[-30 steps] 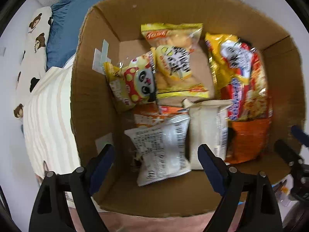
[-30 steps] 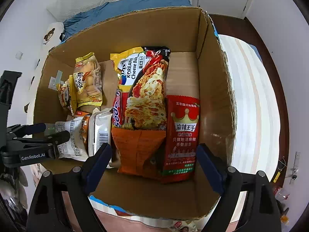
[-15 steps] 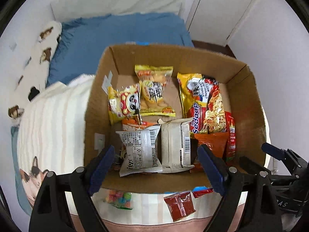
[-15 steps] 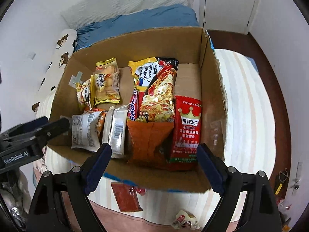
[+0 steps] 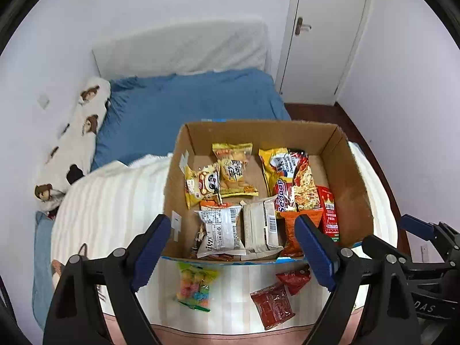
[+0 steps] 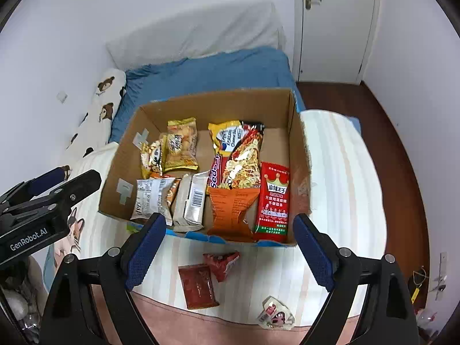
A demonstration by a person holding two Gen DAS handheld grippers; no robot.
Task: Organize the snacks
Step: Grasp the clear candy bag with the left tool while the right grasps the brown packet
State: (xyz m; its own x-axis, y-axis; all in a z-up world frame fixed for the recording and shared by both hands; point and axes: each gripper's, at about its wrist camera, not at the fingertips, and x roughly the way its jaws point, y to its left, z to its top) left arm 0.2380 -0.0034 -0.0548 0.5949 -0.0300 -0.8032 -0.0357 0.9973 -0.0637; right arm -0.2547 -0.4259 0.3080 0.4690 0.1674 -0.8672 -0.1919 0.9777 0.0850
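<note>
A cardboard box [image 5: 349, 189] [image 6: 297, 155] sits on the striped bed cover and holds several snack packets, among them a red packet with a crown [image 6: 273, 201]. In front of it lie a colourful candy bag [image 5: 195, 286], a flat dark red packet [image 5: 271, 304] [image 6: 198, 286] and a small red packet [image 5: 294, 277] [image 6: 221, 263]. A small white packet [image 6: 274, 313] lies nearer. My left gripper [image 5: 233, 254] is open and empty above the loose packets. My right gripper [image 6: 227, 251] is open and empty above the red packets.
The bed has a blue sheet [image 5: 187, 106], a bear-print pillow [image 5: 74, 149] at the left wall and a white headboard cushion [image 5: 184, 49]. A white door [image 5: 325, 28] and dark wood floor [image 6: 396, 149] are at the right.
Both grippers have pulled back and up from the box. The bed cover and loose packets in front of the box have come into view. Both stay open.
</note>
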